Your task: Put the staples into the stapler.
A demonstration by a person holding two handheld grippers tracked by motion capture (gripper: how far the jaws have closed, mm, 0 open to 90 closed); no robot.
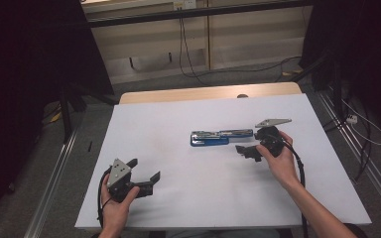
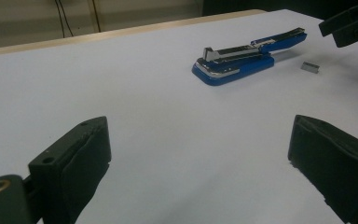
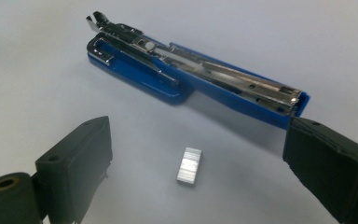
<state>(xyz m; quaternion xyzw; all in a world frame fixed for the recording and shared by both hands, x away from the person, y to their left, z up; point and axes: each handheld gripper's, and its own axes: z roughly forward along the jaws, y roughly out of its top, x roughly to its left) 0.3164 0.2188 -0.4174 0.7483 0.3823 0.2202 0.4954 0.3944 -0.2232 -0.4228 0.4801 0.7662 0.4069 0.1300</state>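
Right then, the job in hand looked like loading the blue stapler (image 3: 186, 84), which lay open near the middle of the white table (image 1: 178, 198), with its shiny track showing. A small block of staples (image 3: 189, 165) lay flat on the table just beside the stapler, on the person's side of it. The right gripper (image 3: 196, 154) hung over that block with its jaws wide apart and the block between them, not touching either one. The left gripper (image 1: 139, 173) waited near the front left corner of the table, well apart from the stapler, its jaws spread too and holding nothing. Next, I think, the right gripper needed to go down and pinch the little block softly by its sides, so the staples would not break apart.
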